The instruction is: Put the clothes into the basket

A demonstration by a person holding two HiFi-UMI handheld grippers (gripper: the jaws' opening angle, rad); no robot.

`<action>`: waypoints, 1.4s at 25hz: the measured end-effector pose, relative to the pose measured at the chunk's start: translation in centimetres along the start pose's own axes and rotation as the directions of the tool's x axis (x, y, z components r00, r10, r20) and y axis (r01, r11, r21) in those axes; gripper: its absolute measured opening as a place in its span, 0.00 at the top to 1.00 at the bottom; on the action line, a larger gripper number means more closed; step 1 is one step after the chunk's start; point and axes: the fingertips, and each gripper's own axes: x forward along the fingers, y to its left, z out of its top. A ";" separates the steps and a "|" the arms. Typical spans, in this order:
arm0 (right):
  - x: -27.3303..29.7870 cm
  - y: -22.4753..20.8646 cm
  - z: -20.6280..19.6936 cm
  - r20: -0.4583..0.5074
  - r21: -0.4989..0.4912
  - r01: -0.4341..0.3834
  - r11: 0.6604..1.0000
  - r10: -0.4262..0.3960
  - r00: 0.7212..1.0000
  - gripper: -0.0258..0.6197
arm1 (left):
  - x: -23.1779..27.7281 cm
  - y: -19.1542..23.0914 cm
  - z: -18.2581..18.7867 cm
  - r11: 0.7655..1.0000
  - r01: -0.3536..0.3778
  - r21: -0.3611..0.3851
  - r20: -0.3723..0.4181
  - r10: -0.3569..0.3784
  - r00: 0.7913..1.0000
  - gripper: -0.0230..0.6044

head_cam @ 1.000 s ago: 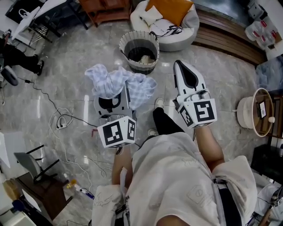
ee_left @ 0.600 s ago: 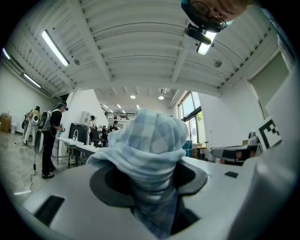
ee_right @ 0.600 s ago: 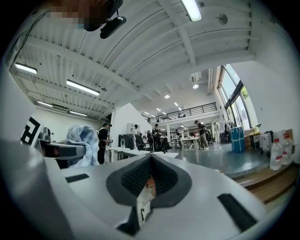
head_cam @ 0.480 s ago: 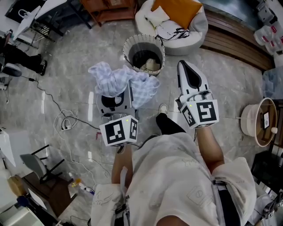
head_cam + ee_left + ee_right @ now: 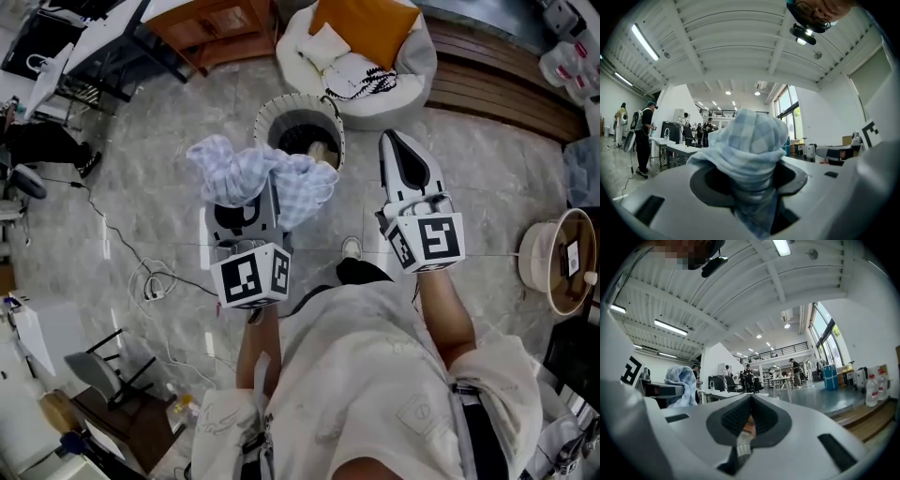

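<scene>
My left gripper (image 5: 269, 192) is shut on a light blue checked garment (image 5: 258, 174) that bunches out over its jaws; in the left gripper view the cloth (image 5: 752, 150) fills the gap between the jaws. The round woven basket (image 5: 300, 111) stands on the floor just beyond the garment, with some clothing inside. My right gripper (image 5: 398, 142) is held level to the right of the basket, its jaws closed together with nothing between them (image 5: 749, 404). Both grippers point level, ahead of the person.
A white round cushion seat (image 5: 361, 56) with an orange pillow lies behind the basket. A wooden step (image 5: 497, 80) runs at the right, a round stand (image 5: 553, 258) at far right. Cables (image 5: 155, 281) trail on the marble floor at the left; desks and chairs stand beyond.
The person has walked forward: both grippers and the garment have come closer to the basket, which now sits right beyond the cloth. The grip is unchanged.
</scene>
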 end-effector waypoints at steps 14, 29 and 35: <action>7.6 -4.8 -1.6 -0.038 0.000 0.038 0.999 -0.038 0.999 0.98 | 10.7 0.6 -1.3 0.999 0.037 0.000 -0.026 -0.037 0.999 0.60; 20.1 -5.0 -8.6 -0.196 0.007 0.112 0.994 -0.109 0.975 0.98 | 24.4 6.2 -10.5 0.989 0.140 -0.040 -0.199 -0.145 0.969 0.60; 23.7 -4.0 -12.1 -0.262 0.007 0.124 0.992 -0.117 0.958 0.98 | 28.0 8.7 -17.2 0.986 0.147 -0.079 -0.306 -0.164 0.938 0.60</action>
